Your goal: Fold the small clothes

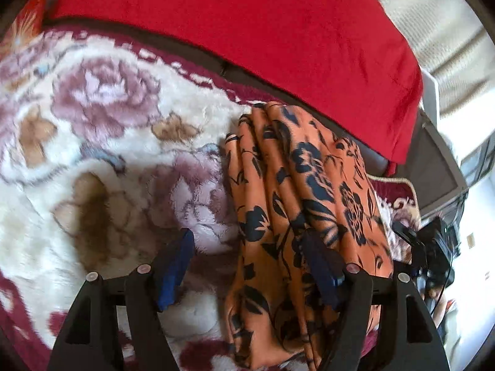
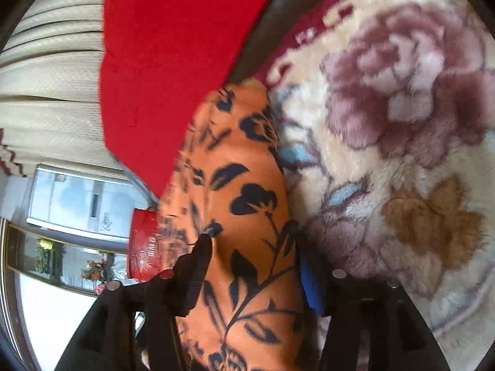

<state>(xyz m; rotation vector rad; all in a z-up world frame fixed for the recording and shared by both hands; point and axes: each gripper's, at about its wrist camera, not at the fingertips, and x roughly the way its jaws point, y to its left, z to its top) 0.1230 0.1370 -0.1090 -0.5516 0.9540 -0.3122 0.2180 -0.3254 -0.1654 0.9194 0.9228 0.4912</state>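
Note:
A folded orange garment with a black flower print (image 1: 297, 185) lies on a fluffy floral blanket (image 1: 108, 142), its far end against a red cushion (image 1: 247, 31). My left gripper (image 1: 250, 262) is open; its right finger rests over the garment and its left finger stands over bare blanket. In the right wrist view the same garment (image 2: 241, 185) fills the gap between the fingers of my right gripper (image 2: 253, 266). The jaws stand wide at the cloth's two edges and I see no pinch in the fabric.
The red cushion (image 2: 173, 61) runs along the back of the blanket (image 2: 402, 123). Cream curtains (image 2: 52, 71) and a window hang beyond it. A red box (image 2: 144, 244) sits past the garment. A black device with cables (image 1: 433, 247) shows at the right edge.

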